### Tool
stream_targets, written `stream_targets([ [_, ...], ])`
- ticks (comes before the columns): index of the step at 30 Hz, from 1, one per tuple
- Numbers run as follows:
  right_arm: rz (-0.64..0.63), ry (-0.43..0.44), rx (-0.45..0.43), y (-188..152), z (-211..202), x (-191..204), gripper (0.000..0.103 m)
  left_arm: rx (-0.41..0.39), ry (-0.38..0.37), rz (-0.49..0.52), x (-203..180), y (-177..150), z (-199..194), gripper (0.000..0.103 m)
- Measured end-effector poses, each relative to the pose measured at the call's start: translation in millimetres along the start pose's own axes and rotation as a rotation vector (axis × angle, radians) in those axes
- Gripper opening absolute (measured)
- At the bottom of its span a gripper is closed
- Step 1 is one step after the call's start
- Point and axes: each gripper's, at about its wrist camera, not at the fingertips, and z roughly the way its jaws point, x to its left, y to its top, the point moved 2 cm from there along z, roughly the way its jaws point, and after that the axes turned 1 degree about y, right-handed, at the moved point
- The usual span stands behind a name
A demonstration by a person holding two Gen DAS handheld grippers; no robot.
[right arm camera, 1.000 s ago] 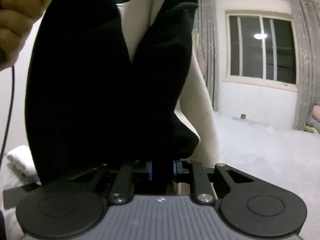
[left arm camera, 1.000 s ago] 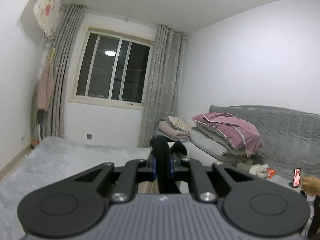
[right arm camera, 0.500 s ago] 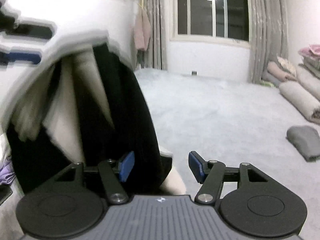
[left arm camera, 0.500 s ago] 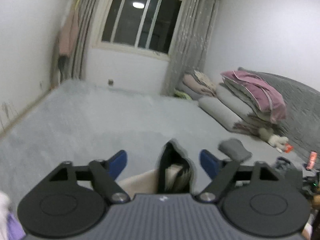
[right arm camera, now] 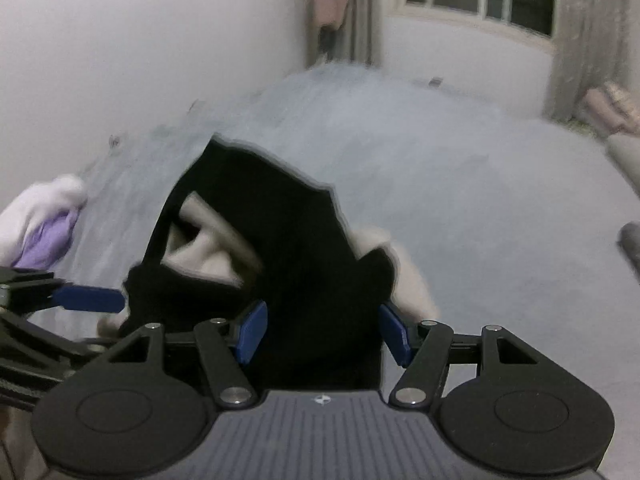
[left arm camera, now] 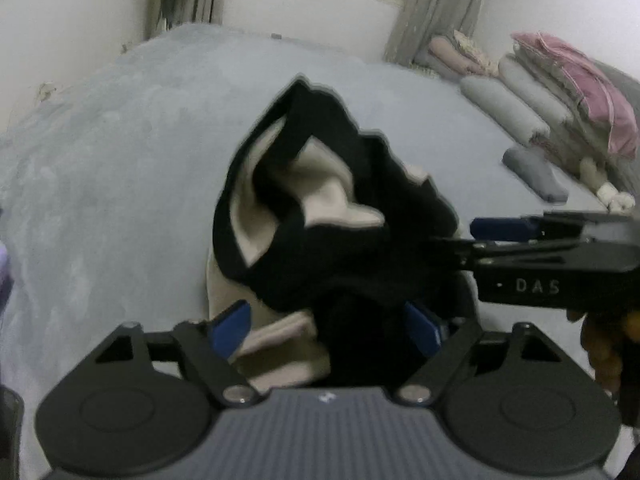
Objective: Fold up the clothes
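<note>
Garment of crumpled black and cream cloth (left arm camera: 328, 216) lies on the grey bed (left arm camera: 120, 152), between the left gripper (left arm camera: 326, 322), jaws spread but closing, and the right gripper (right arm camera: 322, 334), jaws spread

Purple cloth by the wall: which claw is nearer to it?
Left. The left claw reaches in just below the purple cloth; the right claw sits farther off, with the black garment between its fingers.
</note>
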Motion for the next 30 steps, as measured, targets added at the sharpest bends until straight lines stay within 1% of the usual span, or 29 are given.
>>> stream_targets([
  [1,-0.009,0.003,0.022,-2.1,9.6,1.8,0.061,0.0,-0.004,0.004,-0.8,-2.1,1.6,0.071],
  [3,-0.028,-0.013,0.059,-5.1,28.0,4.9,0.061,-0.008,0.002,0.02,-4.8,-5.3,3.9,0.07],
  [5,-0.036,-0.028,0.081,-6.4,31.0,7.4,0.061,-0.01,0.013,0.05,-11.1,-6.7,5.5,0.069],
  [7,-0.042,-0.018,0.094,-7.7,32.0,9.4,0.061,-0.01,0.026,0.082,-18.0,-7.6,7.1,0.056],
  [8,-0.048,-0.016,0.099,-9.2,34.7,11.0,0.061,-0.012,0.026,0.089,-18.8,-7.7,6.1,0.054],
  [9,-0.049,-0.02,0.107,-10.8,39.0,11.6,0.061,-0.016,0.022,0.09,-17.9,-7.6,4.0,0.047],
  [10,-0.048,-0.027,0.117,-12.5,44.4,11.6,0.054,-0.022,0.019,0.089,-16.7,-7.2,1.6,0.041],
  [11,-0.047,-0.028,0.122,-13.2,47.6,11.5,0.042,-0.03,0.015,0.087,-15.3,-6.7,-1.0,0.038],
  [12,-0.047,-0.025,0.123,-13.4,49.6,11.4,0.036,-0.036,0.014,0.087,-14.4,-6.2,-2.9,0.035],
  [13,-0.049,-0.025,0.12,-12.8,49.3,12.3,0.026,-0.042,0.015,0.09,-13.8,-5.7,-4.3,0.034],
  [16,-0.056,-0.034,0.101,-9.3,42.4,15.6,0.02,-0.057,0.022,0.099,-12.4,-5.3,-7.7,0.03],
  [20,-0.025,-0.037,0.074,-4.2,30.5,14.2,0.018,-0.068,0.035,0.121,-11.7,-6.9,-13.5,0.03],
  [26,0.007,-0.031,0.053,0.9,26.5,11.7,0.016,-0.066,0.033,0.115,-7.6,-6.3,-14.1,0.029],
  [28,0.008,-0.034,0.046,2.2,26.3,11.5,0.015,-0.069,0.036,0.116,-7.8,-6.1,-15.0,0.026],
  [30,0.0,-0.035,0.036,2.9,25.1,12.2,0.014,-0.073,0.042,0.119,-8.3,-5.8,-14.8,0.026],
])
